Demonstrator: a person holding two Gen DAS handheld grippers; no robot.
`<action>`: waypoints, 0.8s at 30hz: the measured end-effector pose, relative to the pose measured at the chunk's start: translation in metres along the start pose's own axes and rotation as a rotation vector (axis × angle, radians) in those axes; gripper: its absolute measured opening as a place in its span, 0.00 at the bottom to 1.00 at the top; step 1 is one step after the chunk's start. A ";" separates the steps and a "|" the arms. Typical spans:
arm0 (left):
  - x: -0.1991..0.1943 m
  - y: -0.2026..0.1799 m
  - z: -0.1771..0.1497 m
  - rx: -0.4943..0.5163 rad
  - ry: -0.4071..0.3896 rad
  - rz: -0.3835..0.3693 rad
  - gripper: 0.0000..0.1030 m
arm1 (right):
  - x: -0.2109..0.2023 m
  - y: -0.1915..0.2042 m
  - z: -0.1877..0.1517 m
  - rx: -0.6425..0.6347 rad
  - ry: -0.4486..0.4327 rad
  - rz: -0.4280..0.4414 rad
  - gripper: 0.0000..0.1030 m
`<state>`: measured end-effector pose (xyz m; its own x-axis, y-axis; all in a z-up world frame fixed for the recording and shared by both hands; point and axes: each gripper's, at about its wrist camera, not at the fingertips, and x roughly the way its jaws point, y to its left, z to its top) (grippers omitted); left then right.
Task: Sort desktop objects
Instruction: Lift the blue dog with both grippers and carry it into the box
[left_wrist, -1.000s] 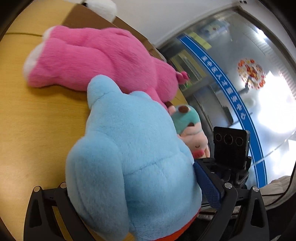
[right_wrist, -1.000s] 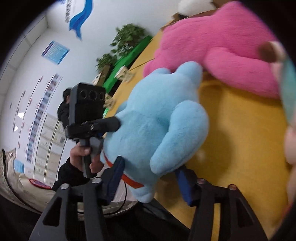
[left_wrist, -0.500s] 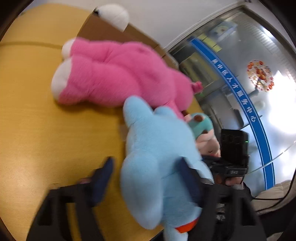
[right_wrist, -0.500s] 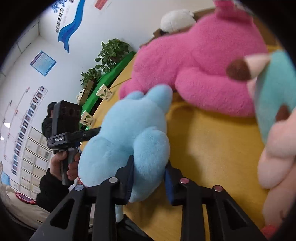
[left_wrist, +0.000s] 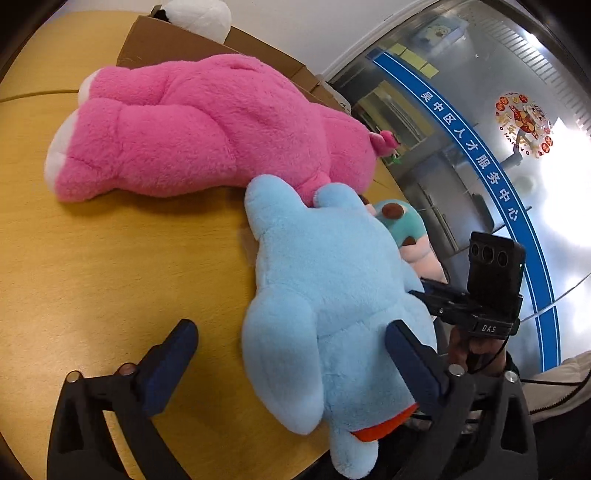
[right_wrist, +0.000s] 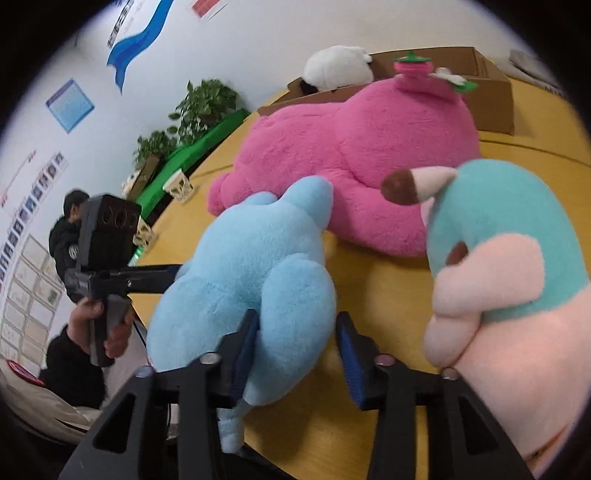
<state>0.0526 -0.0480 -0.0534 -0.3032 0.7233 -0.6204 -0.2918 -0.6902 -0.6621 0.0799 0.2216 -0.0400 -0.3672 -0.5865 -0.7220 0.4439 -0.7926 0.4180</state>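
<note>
Right now my left claw (left_wrist: 291, 354) stands apart, its jaws having just been opening: the far pad touches the side of the blue plush (left_wrist: 332, 302) while the near pad hangs clear over the bare wooden surface (left_wrist: 110, 258), so nothing is clamped there. My right claw (right_wrist: 297, 350) is another matter; its blue pads (right_wrist: 245, 347) are pressed into one rounded limb of the same blue plush (right_wrist: 251, 273), and I read that as a firm pinch (the fur bulges between them). That toy lies at the near edge of the surface, its orange trim (left_wrist: 384, 424) hanging over the rim. Its ears touch the big pink plush (left_wrist: 207, 125), which lies on its side just in front of a cardboard box (left_wrist: 166, 44). A white plush (right_wrist: 338, 68) sits in the box. Close on my right, a teal-and-pink plush (right_wrist: 517, 258) fills the right wrist view.
</note>
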 end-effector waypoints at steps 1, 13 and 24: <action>0.001 0.001 0.000 -0.010 -0.001 -0.009 0.58 | 0.003 0.004 0.000 -0.022 0.007 -0.026 0.25; -0.049 -0.055 0.052 0.135 -0.160 0.071 0.27 | -0.042 0.032 0.061 -0.171 -0.189 -0.050 0.22; -0.115 -0.147 0.220 0.483 -0.417 0.150 0.27 | -0.104 0.042 0.226 -0.381 -0.513 -0.116 0.22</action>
<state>-0.0688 -0.0341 0.2074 -0.6706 0.6171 -0.4117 -0.5642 -0.7846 -0.2570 -0.0480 0.2116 0.1776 -0.7318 -0.5811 -0.3560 0.6026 -0.7958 0.0601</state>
